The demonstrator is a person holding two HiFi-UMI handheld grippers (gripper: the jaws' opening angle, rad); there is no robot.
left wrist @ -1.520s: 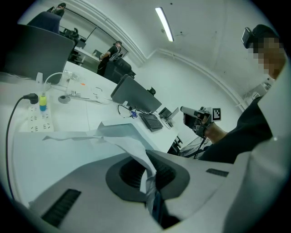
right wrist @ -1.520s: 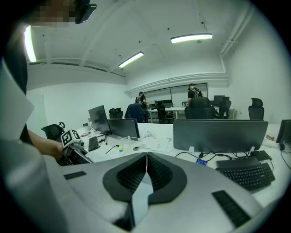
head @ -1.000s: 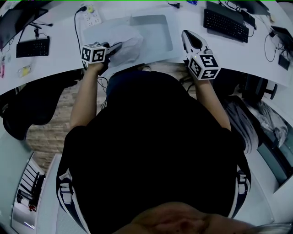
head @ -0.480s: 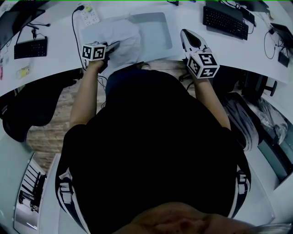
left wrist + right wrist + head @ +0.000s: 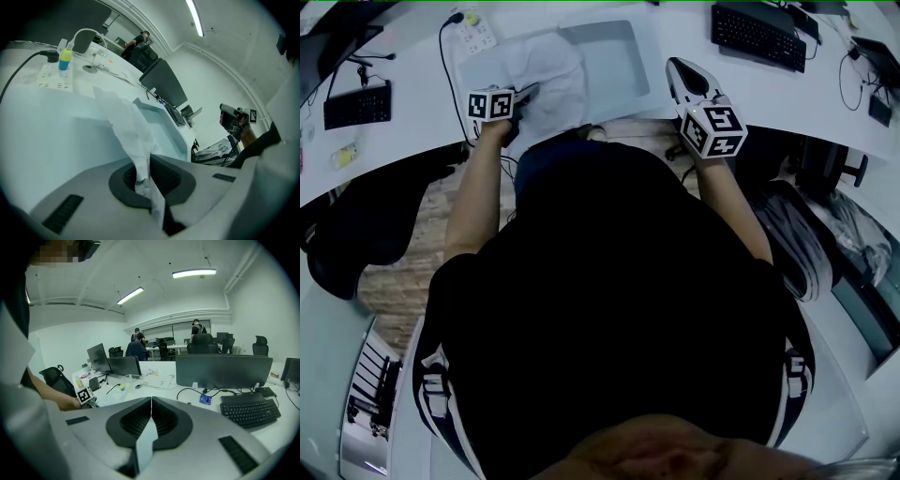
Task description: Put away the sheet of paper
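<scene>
A crumpled white sheet of paper (image 5: 551, 77) lies partly on the white desk (image 5: 412, 122), its far edge against a shallow grey tray (image 5: 609, 54). My left gripper (image 5: 528, 92) is shut on the sheet's near corner. In the left gripper view the paper (image 5: 129, 129) rises out of the closed jaws (image 5: 144, 180) toward the tray (image 5: 157, 119). My right gripper (image 5: 677, 67) hovers at the tray's right side; in the right gripper view its jaws (image 5: 151, 404) meet with nothing between them.
A power strip (image 5: 475, 28) with a cable lies behind the paper, with a small yellow and blue bottle (image 5: 65, 59) on it. Keyboards sit at the far left (image 5: 358, 103) and far right (image 5: 757, 36). A black office chair (image 5: 366, 220) stands lower left.
My left gripper has sunk toward the desk with the paper still pinched in it, and the sheet has settled lower. The right gripper has stayed in place.
</scene>
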